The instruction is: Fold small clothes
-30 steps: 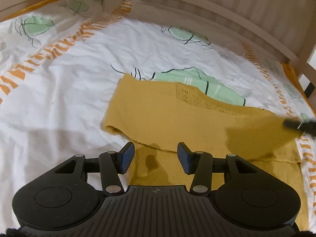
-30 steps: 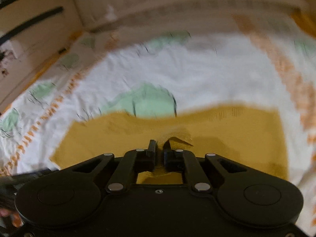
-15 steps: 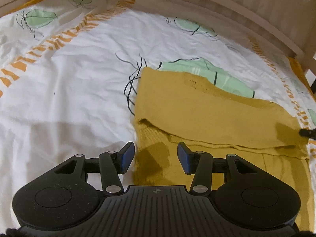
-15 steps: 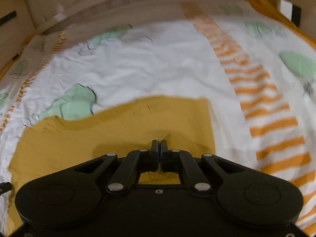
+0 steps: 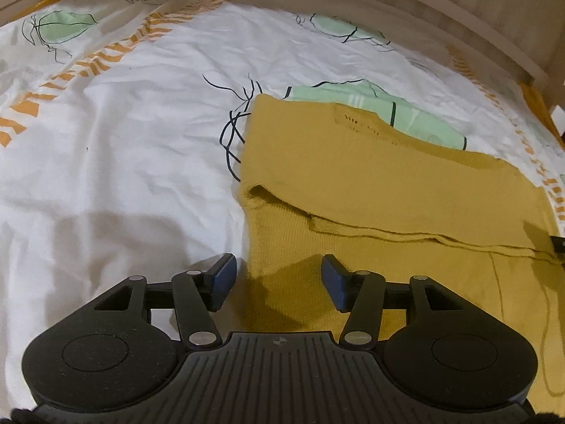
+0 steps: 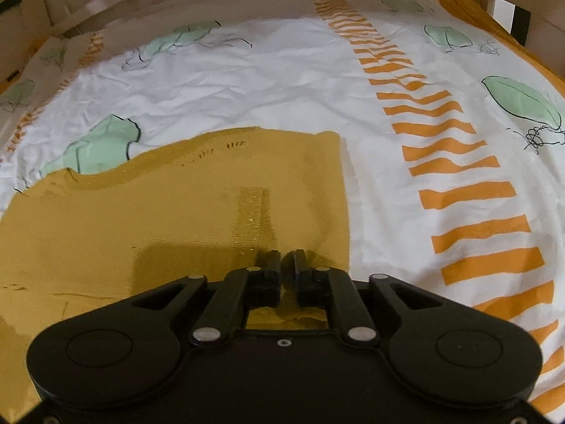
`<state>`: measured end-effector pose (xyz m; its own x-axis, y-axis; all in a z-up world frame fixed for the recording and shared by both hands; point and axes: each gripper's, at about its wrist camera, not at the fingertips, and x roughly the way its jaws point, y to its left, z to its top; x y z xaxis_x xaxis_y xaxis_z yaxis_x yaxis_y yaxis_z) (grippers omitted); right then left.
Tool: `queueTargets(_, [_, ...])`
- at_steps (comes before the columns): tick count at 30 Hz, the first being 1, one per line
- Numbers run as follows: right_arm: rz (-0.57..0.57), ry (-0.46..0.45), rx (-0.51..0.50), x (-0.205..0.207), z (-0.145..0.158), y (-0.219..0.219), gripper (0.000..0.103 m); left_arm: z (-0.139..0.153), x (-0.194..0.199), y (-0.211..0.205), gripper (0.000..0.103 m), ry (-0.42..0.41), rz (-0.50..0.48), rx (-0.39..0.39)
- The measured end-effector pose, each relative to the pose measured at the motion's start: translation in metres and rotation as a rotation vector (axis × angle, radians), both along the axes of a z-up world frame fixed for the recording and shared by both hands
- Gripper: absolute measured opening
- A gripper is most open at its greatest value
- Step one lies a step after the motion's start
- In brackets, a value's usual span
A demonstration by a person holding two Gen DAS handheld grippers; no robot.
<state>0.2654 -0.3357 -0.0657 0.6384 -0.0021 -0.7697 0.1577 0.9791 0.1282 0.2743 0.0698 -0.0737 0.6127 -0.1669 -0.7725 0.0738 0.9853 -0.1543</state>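
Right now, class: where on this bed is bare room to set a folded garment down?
Free: the white sheet left of the mustard garment, up to the orange stripe band; also the patch between garment and headboard rail. Crowded: the garment's near edge, where both grippers sit.

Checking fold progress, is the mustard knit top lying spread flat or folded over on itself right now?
Folded over. In the left wrist view the mustard knit top has an upper layer whose edge crosses the layer beneath.
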Motion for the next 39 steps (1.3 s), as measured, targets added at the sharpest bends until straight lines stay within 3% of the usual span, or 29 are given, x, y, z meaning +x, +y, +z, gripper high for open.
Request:
queueTargets(1, [0.002, -0.011, 0.009, -0.003, 0.001, -0.001, 0.037, 0.000, 0.000, 0.000, 0.053, -0.003, 0.002, -0.005])
queueTargets(4, [0.004, -0.046, 0.011, -0.016, 0.007, 0.001, 0.059, 0.001, -0.001, 0.000, 0.053, -0.012, 0.009, -0.013])
queueTargets(10, [0.025, -0.045, 0.042, -0.056, 0.017, 0.002, 0.079, 0.004, -0.004, 0.005, 0.052, 0.002, 0.005, -0.081])
queueTargets(14, [0.025, -0.023, 0.058, -0.088, 0.020, -0.001, 0.084, 0.008, -0.013, 0.007, 0.052, 0.031, -0.019, -0.108])
queueTargets(24, [-0.007, 0.014, 0.165, -0.169, 0.023, -0.012, 0.086, 0.020, -0.082, 0.016, 0.052, 0.107, -0.080, -0.003])
queueTargets(28, [-0.006, 0.061, 0.212, -0.198, 0.020, -0.012, 0.088, 0.018, -0.119, 0.034, 0.052, 0.143, -0.076, -0.034])
queueTargets(32, [0.001, 0.105, 0.278, -0.223, 0.015, -0.010, 0.089, 0.020, -0.153, 0.045, 0.052, 0.159, -0.113, -0.002])
queueTargets(39, [-0.001, 0.115, 0.368, -0.256, 0.008, -0.009, 0.093, 0.016, -0.188, 0.061, 0.052, 0.181, -0.094, -0.043])
